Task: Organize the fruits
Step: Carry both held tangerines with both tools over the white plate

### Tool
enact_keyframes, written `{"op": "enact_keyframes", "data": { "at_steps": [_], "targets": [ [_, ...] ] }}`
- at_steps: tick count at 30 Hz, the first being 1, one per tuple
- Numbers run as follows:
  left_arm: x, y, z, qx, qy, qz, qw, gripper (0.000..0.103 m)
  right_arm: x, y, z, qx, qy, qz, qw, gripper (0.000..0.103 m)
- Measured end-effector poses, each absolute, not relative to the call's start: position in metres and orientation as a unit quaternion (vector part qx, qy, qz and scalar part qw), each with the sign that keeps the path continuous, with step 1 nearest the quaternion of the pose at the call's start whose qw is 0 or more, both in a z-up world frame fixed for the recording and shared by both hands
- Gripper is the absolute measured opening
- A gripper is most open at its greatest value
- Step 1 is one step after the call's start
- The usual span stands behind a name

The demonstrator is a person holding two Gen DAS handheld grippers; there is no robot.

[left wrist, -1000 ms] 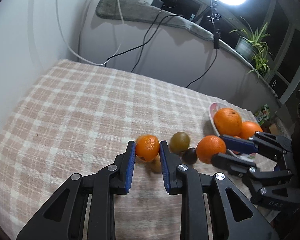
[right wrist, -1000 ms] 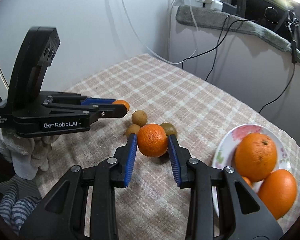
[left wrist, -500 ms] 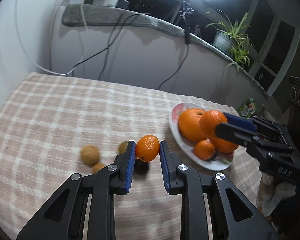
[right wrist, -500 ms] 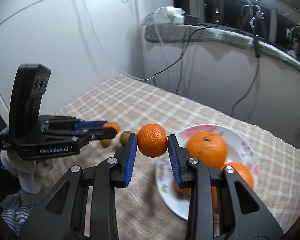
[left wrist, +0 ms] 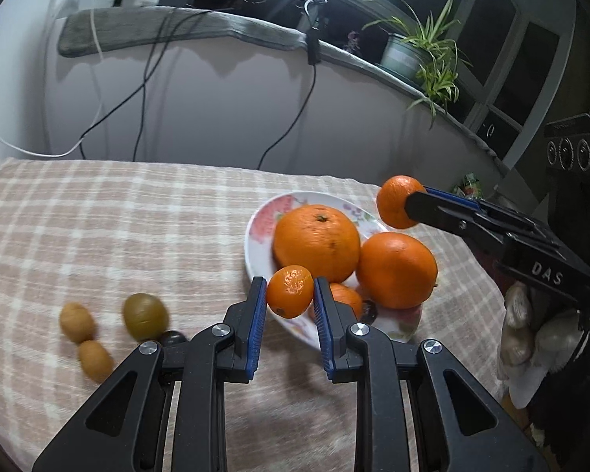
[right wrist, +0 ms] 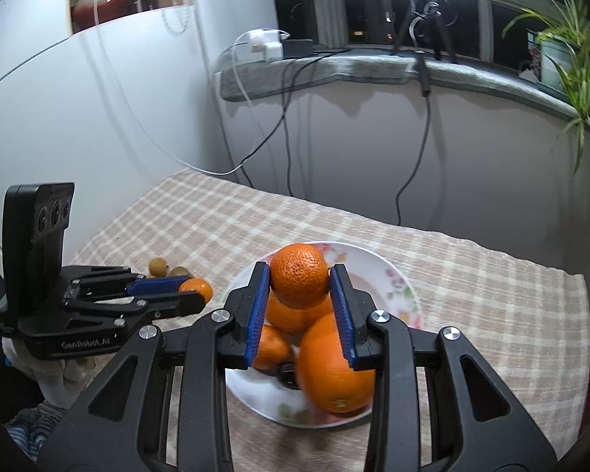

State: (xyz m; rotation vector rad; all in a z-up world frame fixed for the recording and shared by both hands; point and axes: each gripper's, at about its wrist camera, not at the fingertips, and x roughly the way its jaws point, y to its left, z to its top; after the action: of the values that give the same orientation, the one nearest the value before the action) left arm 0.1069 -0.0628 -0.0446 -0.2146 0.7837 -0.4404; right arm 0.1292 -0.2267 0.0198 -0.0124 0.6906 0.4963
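**Over the plate, a mandarin in each gripper**

On the checked woven cloth sits a glossy white plate with a floral print, holding two big, dimpled oranges: one further back, one nearer your right side, plus a smaller one tucked under them. Your left gripper has its ribbed blue pads clamped on a small mandarin with a pale scuff on the skin, right at the plate's near rim. Your right gripper is squeezed onto a rounder, pebbly mandarin, hanging just above the pile of oranges. Both grippers tilt downward toward the plate, and in the left view your gloved right hand wraps its handle. Off to the left on the cloth lie a greenish kiwi, two small brown oval fruits and a dark round one, well apart from the plate.
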Motion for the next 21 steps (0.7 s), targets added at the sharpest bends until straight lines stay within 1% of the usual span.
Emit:
{"op": "enact_keyframes", "data": {
  "at_steps": [21],
  "targets": [
    [0.119,-0.085,-0.058,-0.063,0.393,-0.202,0.895,0.022,0.178,-0.268,-0.01,0.047,0.385,0.214,0.897,0.033]
  ]
}}
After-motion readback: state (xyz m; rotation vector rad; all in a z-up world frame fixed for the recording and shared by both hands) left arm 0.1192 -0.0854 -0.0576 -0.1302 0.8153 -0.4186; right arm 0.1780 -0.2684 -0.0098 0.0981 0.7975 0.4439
